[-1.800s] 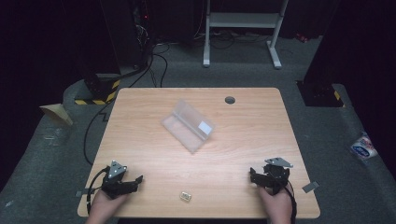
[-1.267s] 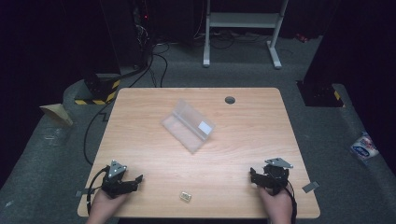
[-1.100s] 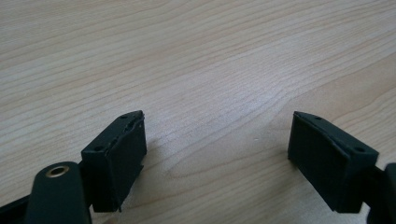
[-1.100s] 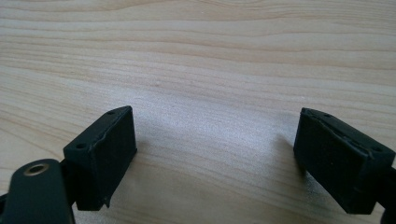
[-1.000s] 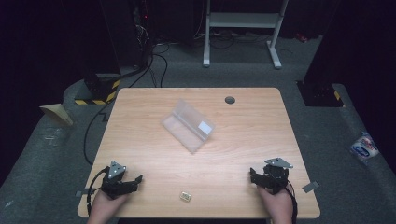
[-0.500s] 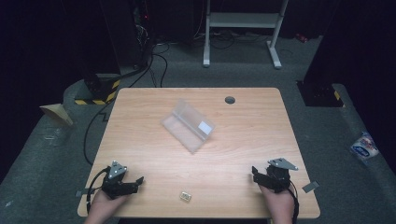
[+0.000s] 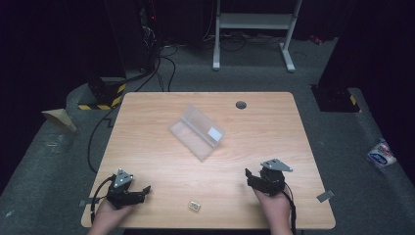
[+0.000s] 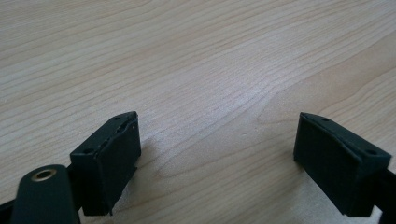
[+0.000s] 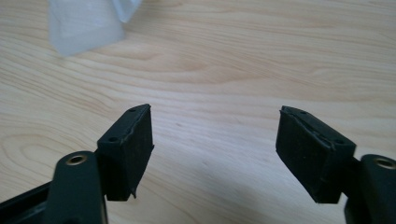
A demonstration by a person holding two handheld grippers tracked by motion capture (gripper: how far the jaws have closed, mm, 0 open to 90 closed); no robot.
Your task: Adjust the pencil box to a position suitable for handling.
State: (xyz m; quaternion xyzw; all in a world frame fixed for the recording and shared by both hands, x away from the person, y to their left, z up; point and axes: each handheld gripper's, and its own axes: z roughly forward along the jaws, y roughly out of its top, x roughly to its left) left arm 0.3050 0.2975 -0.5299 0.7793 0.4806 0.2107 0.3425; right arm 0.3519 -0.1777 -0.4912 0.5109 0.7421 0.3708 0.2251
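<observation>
Clear box [image 7: 197,131] – white label, unreadable

No lettering can be made out anywhere. The clear box [image 7: 197,131] on the table [image 7: 147,142] carries a small white label, too small to read. The blue-and-white packet [image 7: 380,154] on the floor has print on it, but it's blurred beyond reading.
</observation>
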